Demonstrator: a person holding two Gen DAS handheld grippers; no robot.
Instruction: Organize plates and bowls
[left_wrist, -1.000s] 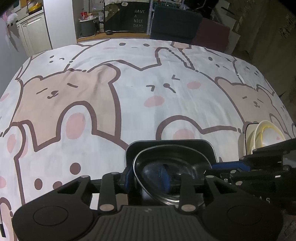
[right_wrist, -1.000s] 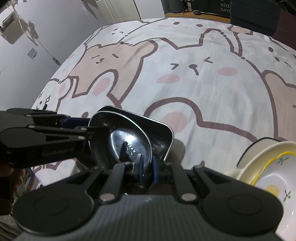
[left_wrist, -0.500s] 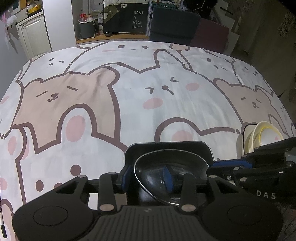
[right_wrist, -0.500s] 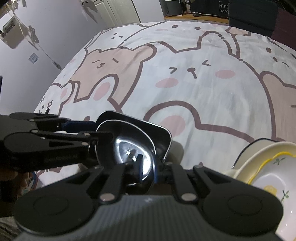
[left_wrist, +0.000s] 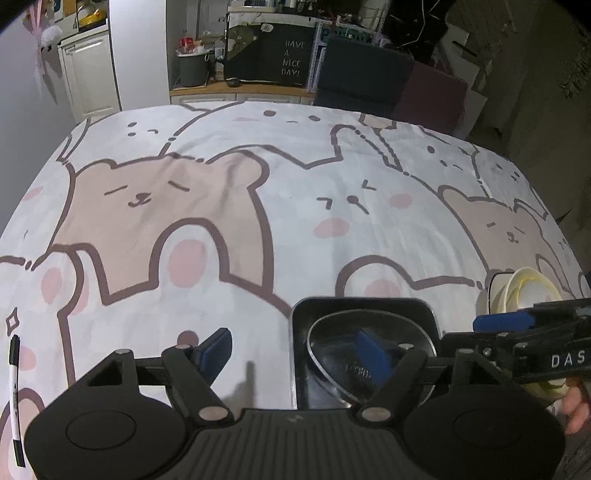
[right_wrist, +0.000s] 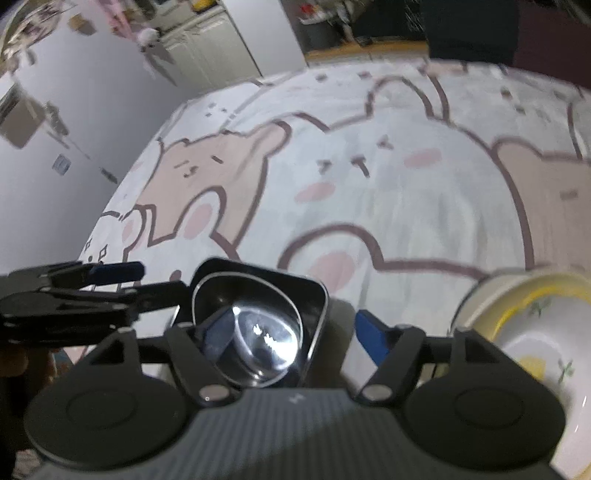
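A shiny metal bowl (left_wrist: 332, 343) sits inside a black square dish (left_wrist: 364, 306) on the cartoon tablecloth; both also show in the right wrist view, the bowl (right_wrist: 266, 332) and the dish (right_wrist: 314, 295). My left gripper (left_wrist: 295, 350) is open, its left finger outside the dish, its right finger inside the bowl. My right gripper (right_wrist: 295, 336) is open too, its left finger in the bowl, its right finger beside the dish. A stack of cream and yellow bowls (left_wrist: 528, 291) stands to the right; it also shows in the right wrist view (right_wrist: 532, 325).
A black marker pen (left_wrist: 14, 398) lies at the table's left edge. Dark chairs (left_wrist: 391, 81) stand beyond the far edge. The bear and bunny tablecloth (left_wrist: 258, 206) covers the table.
Both grippers have opened and let go of the metal bowl's rim. The bowl now rests in the black dish. The right wrist view is blurred from motion.
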